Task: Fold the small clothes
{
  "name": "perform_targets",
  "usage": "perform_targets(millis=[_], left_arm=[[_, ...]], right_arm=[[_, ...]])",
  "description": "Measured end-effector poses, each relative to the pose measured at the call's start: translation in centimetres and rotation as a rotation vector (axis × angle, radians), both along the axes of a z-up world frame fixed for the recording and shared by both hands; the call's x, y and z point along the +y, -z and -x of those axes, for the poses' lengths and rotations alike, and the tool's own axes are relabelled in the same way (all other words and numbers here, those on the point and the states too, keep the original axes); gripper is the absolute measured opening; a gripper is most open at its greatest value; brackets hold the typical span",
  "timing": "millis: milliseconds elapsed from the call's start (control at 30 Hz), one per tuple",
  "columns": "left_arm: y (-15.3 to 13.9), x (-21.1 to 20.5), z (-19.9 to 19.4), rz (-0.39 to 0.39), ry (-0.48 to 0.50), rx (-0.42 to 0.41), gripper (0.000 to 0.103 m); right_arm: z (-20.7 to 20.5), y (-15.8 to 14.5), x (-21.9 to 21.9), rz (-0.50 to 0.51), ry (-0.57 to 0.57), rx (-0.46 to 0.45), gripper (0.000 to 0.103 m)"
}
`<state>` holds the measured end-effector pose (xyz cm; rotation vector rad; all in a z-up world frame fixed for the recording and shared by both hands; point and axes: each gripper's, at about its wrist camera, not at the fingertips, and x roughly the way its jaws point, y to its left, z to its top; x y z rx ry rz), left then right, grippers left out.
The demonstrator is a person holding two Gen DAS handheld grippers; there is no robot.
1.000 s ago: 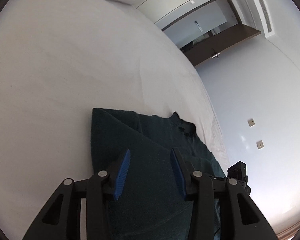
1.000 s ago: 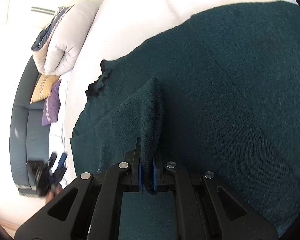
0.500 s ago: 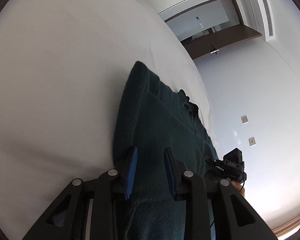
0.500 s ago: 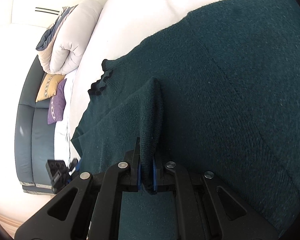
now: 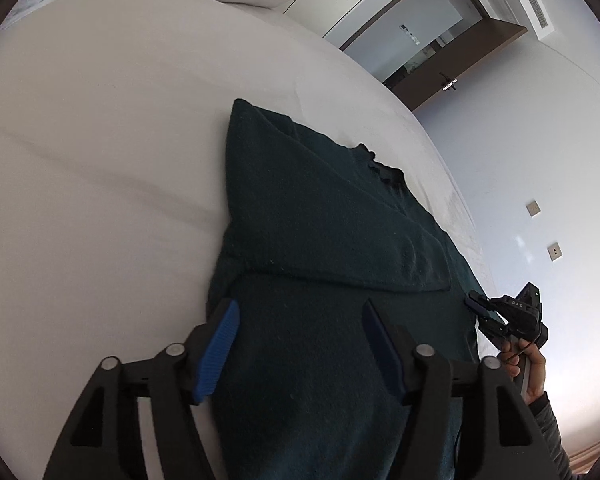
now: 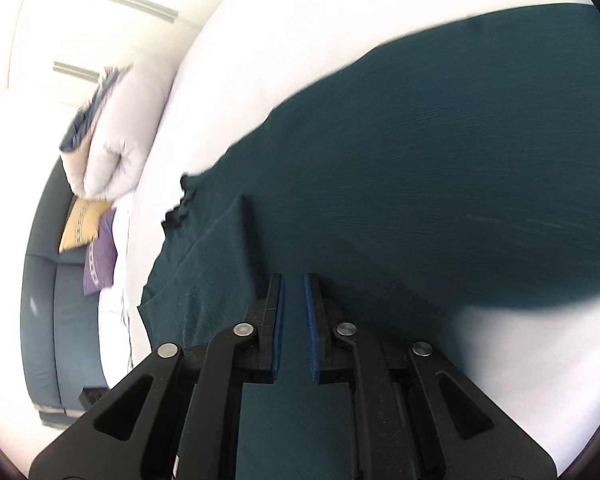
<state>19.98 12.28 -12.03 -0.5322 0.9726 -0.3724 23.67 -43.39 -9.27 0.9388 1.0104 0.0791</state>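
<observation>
Dark green knit: the sweater [image 5: 332,240] lies flat on the white bed [image 5: 100,140], both sleeves laid across its body, neckline at the far end and its long axis running away from both tools. My left gripper [image 5: 300,344] hovers over the near part, jaws just opened wide, nothing between them. My right gripper [image 6: 294,320] has just parted to a narrow gap, also empty. Both are equally near; I judge a lengthwise fold comes next.

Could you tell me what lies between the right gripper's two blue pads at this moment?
Nothing is pinched there. In the right wrist view the right gripper has just been opening, and its narrow gap shows only the dark green sweater lying below on the white bed.
</observation>
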Motion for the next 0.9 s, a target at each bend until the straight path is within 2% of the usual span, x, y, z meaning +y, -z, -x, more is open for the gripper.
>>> perform_targets(millis=[33, 100, 167, 200, 233, 333, 433, 500, 700, 800, 900], left_arm=[[-0.3, -0.7, 0.8, 0.012, 0.008, -0.010, 0.074], [-0.7, -2.1, 2.3, 0.037, 0.019, -0.017, 0.075], [-0.9, -3.6, 3.9, 0.067, 0.030, -0.027, 0.077], [-0.9, -4.5, 4.7, 0.085, 0.038, -0.033, 0.079], [-0.9, -5.4, 5.3, 0.100, 0.044, -0.036, 0.082], [-0.3, -8.3, 6.9, 0.118, 0.064, -0.028, 0.090], [0.3, -10.7, 7.4, 0.132, 0.093, -0.003, 0.090], [0.8, -12.0, 7.4, 0.153, 0.094, 0.026, 0.090], [0.5, -13.7, 6.9, 0.168, 0.094, 0.048, 0.090], [0.2, -13.7, 6.8, 0.165, 0.086, 0.050, 0.090], [0.1, -13.5, 6.6, 0.174, 0.081, 0.051, 0.090]], right_arm=[[1.7, -0.4, -1.1, -0.001, 0.024, -0.012, 0.020], [5.2, -0.9, -3.5, -0.003, 0.078, -0.040, 0.025], [9.3, -1.2, -6.7, 0.002, 0.165, -0.050, 0.041], [11.5, -1.3, -8.6, 0.007, 0.225, -0.055, 0.058], [13.3, -1.3, -10.1, 0.005, 0.275, -0.069, 0.060], [19.3, -0.9, -16.5, -0.051, 0.442, -0.106, 0.059], [23.3, -0.6, -21.3, -0.136, 0.554, -0.150, 0.059], [24.8, -1.0, -23.5, -0.125, 0.605, -0.160, 0.059], [26.1, -0.1, -27.8, -0.210, 0.734, -0.189, 0.057], [25.0, -0.3, -29.0, -0.170, 0.744, -0.186, 0.057], [23.9, -0.3, -30.4, -0.173, 0.772, -0.196, 0.055]])
